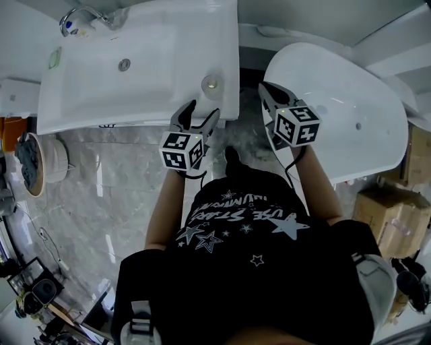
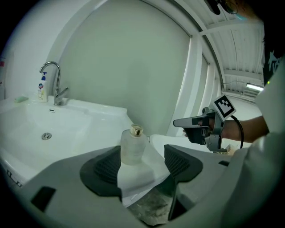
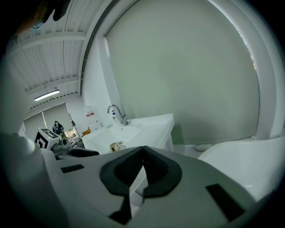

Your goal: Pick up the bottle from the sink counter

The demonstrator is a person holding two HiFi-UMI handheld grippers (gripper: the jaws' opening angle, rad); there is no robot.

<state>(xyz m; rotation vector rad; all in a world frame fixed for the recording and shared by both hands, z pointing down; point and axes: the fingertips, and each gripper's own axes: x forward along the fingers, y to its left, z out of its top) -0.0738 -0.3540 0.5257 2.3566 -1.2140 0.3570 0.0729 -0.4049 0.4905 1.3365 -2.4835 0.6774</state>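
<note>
A small frosted bottle (image 1: 212, 83) with a gold cap stands upright on the near right corner of the white sink counter (image 1: 135, 111). My left gripper (image 1: 203, 110) is just short of it with its jaws wide apart. In the left gripper view the bottle (image 2: 132, 144) stands a little beyond the dark pads (image 2: 104, 167), untouched and nearer the left one. My right gripper (image 1: 264, 87) hovers over the bathtub's edge, shut with nothing in it. In the right gripper view its jaws (image 3: 142, 153) meet, and the bottle's cap (image 3: 115, 146) shows at the left.
A chrome faucet (image 1: 77, 17) and a small soap bottle (image 2: 42, 87) stand at the sink's far end. A white bathtub (image 1: 350, 108) lies right of the sink, with a narrow floor gap between. Cardboard boxes (image 1: 394, 215) sit at the right, a round basket (image 1: 34, 162) at the left.
</note>
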